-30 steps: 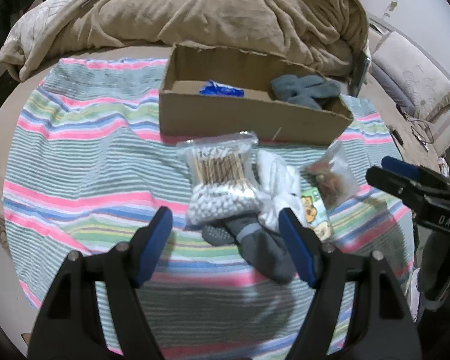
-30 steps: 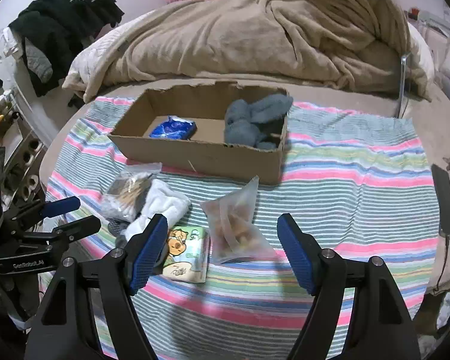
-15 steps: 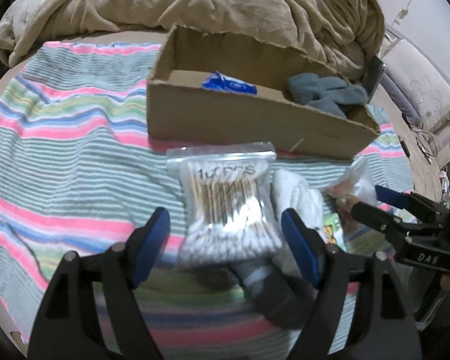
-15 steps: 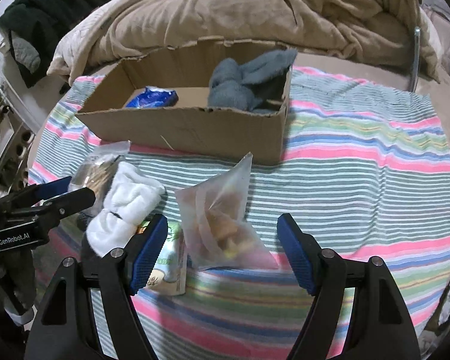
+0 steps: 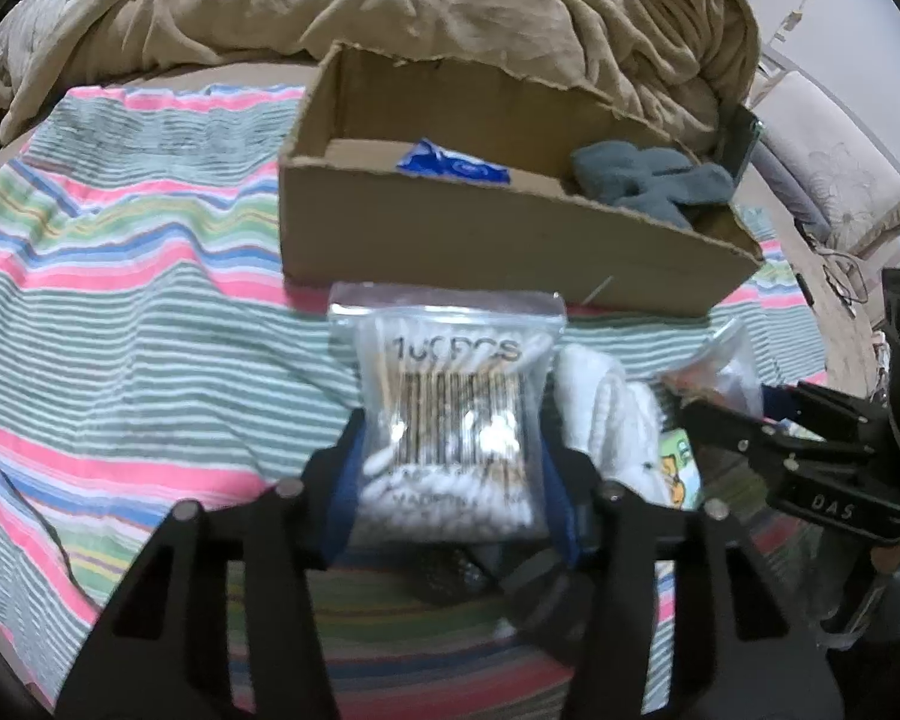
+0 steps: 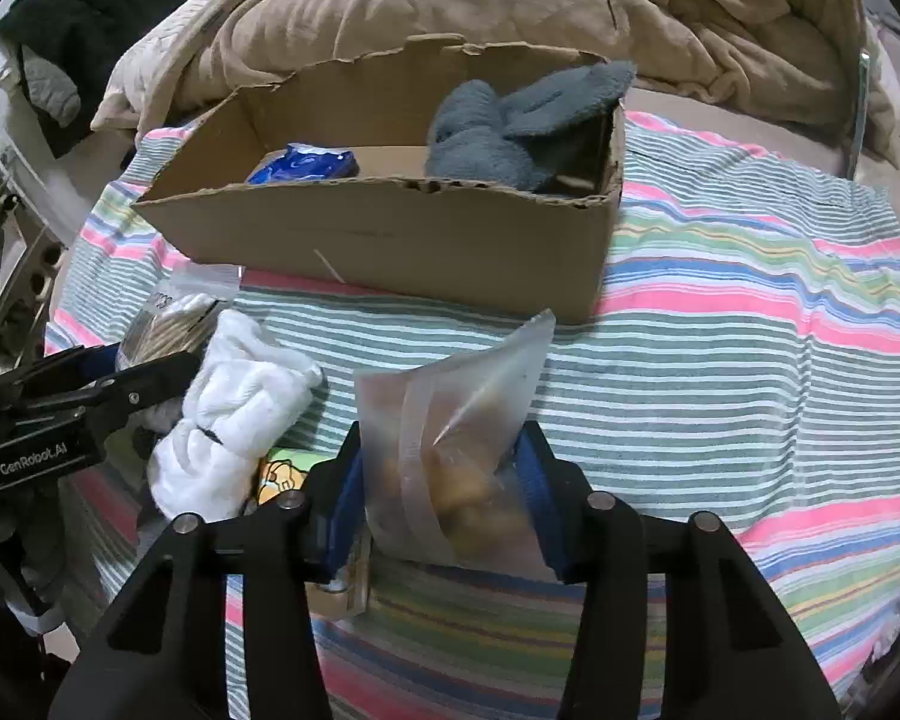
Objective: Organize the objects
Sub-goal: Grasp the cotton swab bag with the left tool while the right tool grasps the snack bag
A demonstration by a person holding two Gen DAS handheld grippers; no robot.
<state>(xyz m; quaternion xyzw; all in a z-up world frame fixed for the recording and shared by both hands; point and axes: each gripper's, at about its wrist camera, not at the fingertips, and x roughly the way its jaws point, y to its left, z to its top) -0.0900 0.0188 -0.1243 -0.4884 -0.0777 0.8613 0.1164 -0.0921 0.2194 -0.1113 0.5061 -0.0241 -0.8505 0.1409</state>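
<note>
A clear bag of cotton swabs [image 5: 450, 396] lies on the striped cloth [image 5: 120, 330] in front of a cardboard box [image 5: 450, 240]. My left gripper [image 5: 453, 480] is closing, and its blue pads press the bag's two sides. In the right wrist view a clear zip bag of brownish snacks [image 6: 450, 456] stands between the closing jaws of my right gripper [image 6: 444, 480], both pads against it. The box [image 6: 390, 240] holds a blue packet [image 6: 306, 165] and a grey fluffy sock bundle [image 6: 498, 138].
Rolled white socks [image 6: 234, 408] and a cartoon-printed packet [image 6: 282, 471] lie between the two bags. A dark grey sock [image 5: 450, 570] lies under the swab bag. A tan duvet [image 5: 390, 0] is heaped behind the box. Black clothes [image 6: 90, 12] hang at far left.
Both grippers came down and forward over their bags. The jaws of each narrowed from wide apart onto the bag's sides.
</note>
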